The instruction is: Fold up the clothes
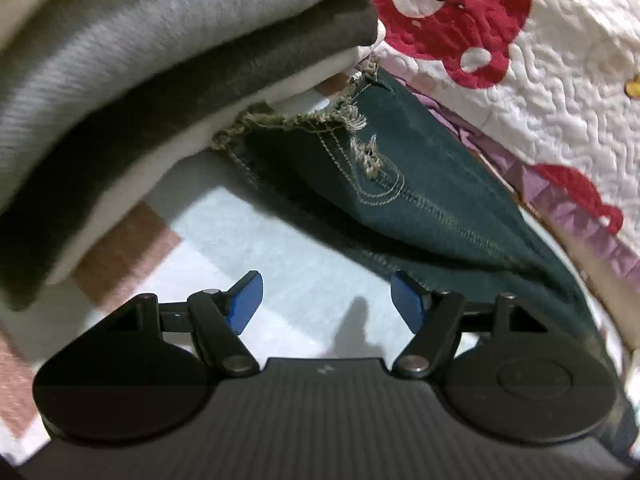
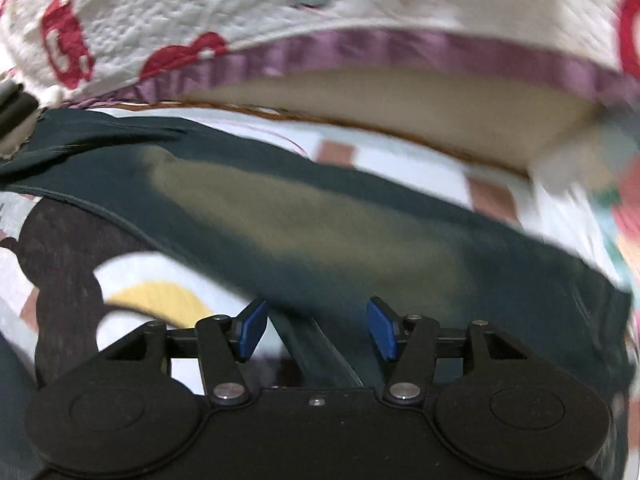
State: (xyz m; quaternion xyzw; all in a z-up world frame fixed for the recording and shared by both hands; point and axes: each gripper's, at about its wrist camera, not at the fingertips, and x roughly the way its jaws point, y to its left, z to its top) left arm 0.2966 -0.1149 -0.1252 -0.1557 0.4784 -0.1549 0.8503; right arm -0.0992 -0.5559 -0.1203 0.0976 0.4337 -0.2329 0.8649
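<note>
Left gripper (image 1: 326, 300): jaws spread, nothing between, bare printed sheet (image 1: 280, 248) below. Just beyond right pad: stitched edge of dark jeans (image 1: 420, 200), frayed hem toward stacked grey folded clothes (image 1: 120, 92). Farther: quilt (image 1: 560, 60) edge.

Right gripper (image 2: 316, 328): jaws spread, jeans fold running between pads, contact unclear. Behind: sheet strip, overhanging quilt border.

The jeans (image 1: 420, 184) are dark matt denim with a frayed, rough hem. The quilt (image 1: 560, 60) is puckered, stitched white cloth. Each hand-held gripper (image 1: 326, 300) is matt black plastic with smooth blue pads (image 1: 244, 300) and metal pins.
</note>
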